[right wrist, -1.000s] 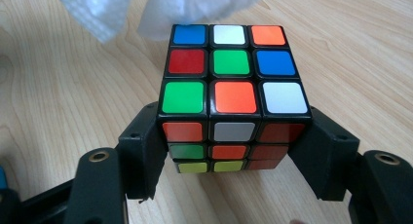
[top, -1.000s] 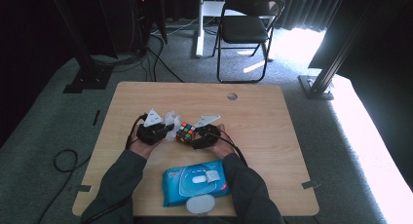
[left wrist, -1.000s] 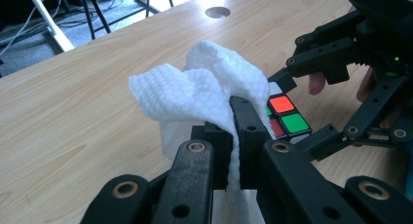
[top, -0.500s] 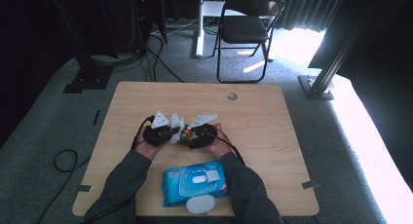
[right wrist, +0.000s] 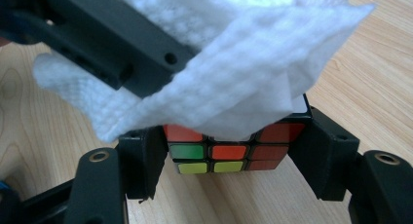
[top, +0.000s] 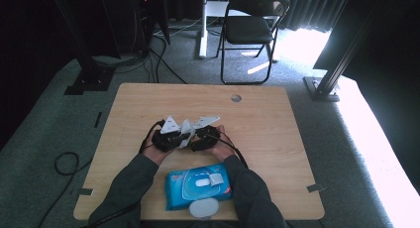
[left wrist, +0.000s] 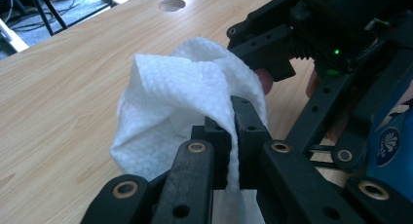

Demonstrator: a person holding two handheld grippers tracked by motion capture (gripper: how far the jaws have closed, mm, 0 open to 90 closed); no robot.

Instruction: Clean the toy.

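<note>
Wiping step: left gripper point(left wrist: 229, 136) is pinching a crumpled white textured wet wipe point(left wrist: 175, 102), jaws clamped together on it, and draping it over the top of a multicoloured puzzle cube point(right wrist: 234, 151). Right gripper point(right wrist: 229, 156) is clamping that cube by its sides just above the light wooden table point(top: 277, 119), likely steadying it for cleaning. Blue wipes pack point(top: 198, 186) is sitting near the table's front edge, handy for refills
</note>
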